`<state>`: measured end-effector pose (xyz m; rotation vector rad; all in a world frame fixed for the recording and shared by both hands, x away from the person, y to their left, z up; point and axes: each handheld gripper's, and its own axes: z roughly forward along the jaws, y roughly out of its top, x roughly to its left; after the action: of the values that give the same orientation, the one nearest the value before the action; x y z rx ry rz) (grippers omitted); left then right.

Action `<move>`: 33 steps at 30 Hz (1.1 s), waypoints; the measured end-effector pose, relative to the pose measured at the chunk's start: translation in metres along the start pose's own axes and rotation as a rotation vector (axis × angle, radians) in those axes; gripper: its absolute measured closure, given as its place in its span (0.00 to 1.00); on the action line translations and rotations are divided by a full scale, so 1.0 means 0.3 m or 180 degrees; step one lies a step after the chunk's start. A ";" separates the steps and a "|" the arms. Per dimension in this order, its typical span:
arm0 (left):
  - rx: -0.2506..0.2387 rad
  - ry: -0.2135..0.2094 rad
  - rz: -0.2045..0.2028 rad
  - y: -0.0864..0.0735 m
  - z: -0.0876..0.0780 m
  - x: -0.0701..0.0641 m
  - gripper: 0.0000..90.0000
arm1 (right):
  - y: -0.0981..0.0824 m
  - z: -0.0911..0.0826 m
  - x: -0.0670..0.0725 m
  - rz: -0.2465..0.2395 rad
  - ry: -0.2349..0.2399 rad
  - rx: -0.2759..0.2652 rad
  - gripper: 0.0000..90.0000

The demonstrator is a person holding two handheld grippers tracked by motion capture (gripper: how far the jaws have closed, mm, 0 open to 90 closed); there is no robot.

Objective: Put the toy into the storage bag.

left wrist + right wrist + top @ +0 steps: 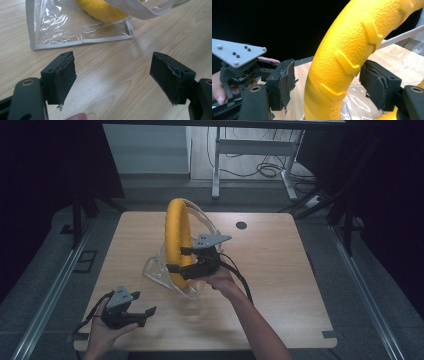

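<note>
ring [342, 62]: yellow, pebbled matt plastic
bag [62, 25]: clear glossy film, woven cloth trim
table [280, 265]: pale wood-grain, smooth
pads [65, 80]: black, frayed, rough

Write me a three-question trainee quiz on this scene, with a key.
1. True or false: the left gripper holds the clear plastic bag with grey trim.
2. The textured yellow ring is: A) lying flat, B) standing upright in the bag, C) hanging from a hook.
3. Fill in: the jaws of the right gripper straddle the ____.
Key: 1 false, it is open above the wooden table; 2 B; 3 yellow ring.
</note>
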<state>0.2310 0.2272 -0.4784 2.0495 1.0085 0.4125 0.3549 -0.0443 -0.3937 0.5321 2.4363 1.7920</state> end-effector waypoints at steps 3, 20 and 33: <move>-0.0004 0.0004 -0.0003 0.000 -0.001 0.001 0.23 | -0.002 -0.015 0.001 -0.0003 -0.0031 -0.0018 0.31; -0.0016 0.0019 -0.0028 -0.001 -0.005 0.004 0.23 | -0.086 -0.178 -0.019 0.0000 -0.0337 -0.0036 0.34; 0.0002 0.0020 -0.0029 0.000 -0.001 0.002 0.23 | -0.247 -0.357 -0.063 0.0144 -0.0725 0.0020 0.36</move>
<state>0.2312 0.2280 -0.4784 2.0446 1.0216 0.4141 0.3278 -0.1671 -0.4320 0.7526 2.2945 1.6384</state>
